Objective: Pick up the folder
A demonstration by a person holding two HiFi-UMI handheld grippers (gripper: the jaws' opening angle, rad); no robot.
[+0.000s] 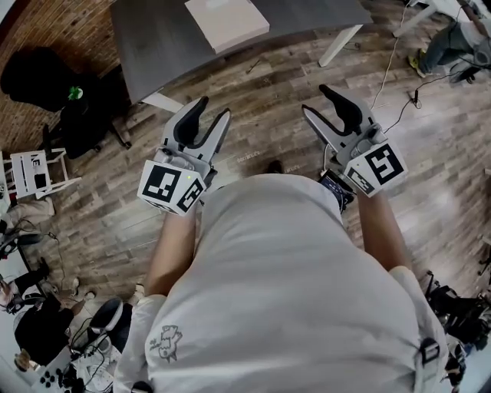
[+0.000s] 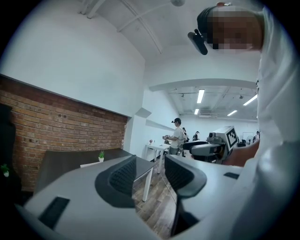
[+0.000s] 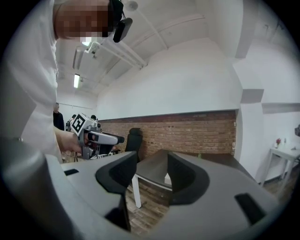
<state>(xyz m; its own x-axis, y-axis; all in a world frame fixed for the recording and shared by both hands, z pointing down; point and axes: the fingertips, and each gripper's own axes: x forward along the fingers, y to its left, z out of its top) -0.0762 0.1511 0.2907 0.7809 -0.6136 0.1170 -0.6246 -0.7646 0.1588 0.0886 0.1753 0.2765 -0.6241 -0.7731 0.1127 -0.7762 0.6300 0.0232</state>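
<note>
Saw fingers on left gripper (image 1: 215, 107) and right gripper (image 1: 314, 98) wide, empty. Judged folder (image 1: 227, 21) on worktop (image 1: 153, 46) thin, light, floppy; best pinched at near edge.

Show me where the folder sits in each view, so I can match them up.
Head view: folder at top centre, flat on the table.
Left gripper view: likely the pale strip on the table, left of the jaws, edge-on.
Right gripper view: likely the pale bit seen between the jaws, far off on the table.
Shared landmark: the dark table.
</note>
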